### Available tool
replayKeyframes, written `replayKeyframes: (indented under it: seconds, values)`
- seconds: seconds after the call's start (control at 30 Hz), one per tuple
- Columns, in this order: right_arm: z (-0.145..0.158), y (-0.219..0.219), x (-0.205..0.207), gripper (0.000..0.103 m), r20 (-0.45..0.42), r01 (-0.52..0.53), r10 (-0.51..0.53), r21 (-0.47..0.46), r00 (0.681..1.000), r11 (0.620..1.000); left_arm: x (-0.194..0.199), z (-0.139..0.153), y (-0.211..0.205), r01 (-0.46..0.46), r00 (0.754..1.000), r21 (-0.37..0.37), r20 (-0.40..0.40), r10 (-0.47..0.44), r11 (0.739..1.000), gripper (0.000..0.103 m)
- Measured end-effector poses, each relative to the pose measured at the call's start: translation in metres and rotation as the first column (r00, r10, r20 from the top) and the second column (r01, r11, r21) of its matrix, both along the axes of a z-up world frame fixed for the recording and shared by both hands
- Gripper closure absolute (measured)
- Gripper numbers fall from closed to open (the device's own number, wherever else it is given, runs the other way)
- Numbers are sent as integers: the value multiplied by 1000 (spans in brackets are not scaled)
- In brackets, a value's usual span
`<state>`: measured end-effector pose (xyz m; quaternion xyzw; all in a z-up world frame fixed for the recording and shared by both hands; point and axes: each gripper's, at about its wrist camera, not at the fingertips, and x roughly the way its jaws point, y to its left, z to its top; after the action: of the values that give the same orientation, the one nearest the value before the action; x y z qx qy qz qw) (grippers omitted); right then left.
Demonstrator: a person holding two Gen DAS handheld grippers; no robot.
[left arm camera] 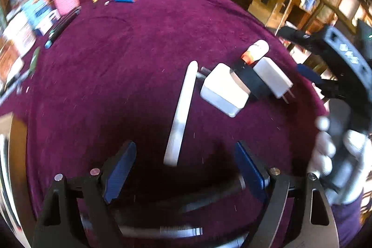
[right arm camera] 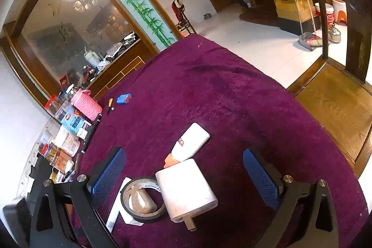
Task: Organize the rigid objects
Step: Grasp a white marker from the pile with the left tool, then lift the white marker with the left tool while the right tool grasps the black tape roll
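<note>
A cluster of rigid objects lies on the purple cloth. It holds a long white flat stick, a white charger cube, a black tape roll, a second white charger with prongs and a white power bank with an orange end. My left gripper is open just short of the near end of the stick, touching nothing. My right gripper is open, with the pronged charger lying between its blue pads, apart from both. Tape roll, stick and power bank lie close by.
A blue battery pack, a small pen and a pink basket sit at the far left of the table. Jars, boxes and bottles crowd the left edge. A wooden chair stands at the right. A gloved hand shows at the right.
</note>
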<state>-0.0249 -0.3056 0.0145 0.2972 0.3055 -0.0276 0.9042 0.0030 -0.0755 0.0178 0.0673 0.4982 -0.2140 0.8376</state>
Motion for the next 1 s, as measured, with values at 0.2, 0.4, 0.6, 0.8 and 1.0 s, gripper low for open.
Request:
replayKeyframes:
  seconds: [0.2,0.4,0.6,0.8,1.0]
  values:
    - [1,2,-1,0,2,-9,9,0,1000,1000,18,-9,-24,95,994,108,42,-100,990,54]
    - [2,5,-1,0,-10,-21,21,0,1000,1000,22,-7,-28,92,994,99,40,-97,991,84]
    - [0,5,1,0,-26,-14,14,-8,1000,1000,23,-8,-36,88,992,109,78,-97,990,78]
    - [-3,3,2,0,-27,-13,12,-12,1000,1000,23,3,-17,61,997,19,48,-62,998,91]
    - [0,11,3,1,4,-56,56,-36,998,998,-6,47,30,38,994,-130,106,-24,991,91]
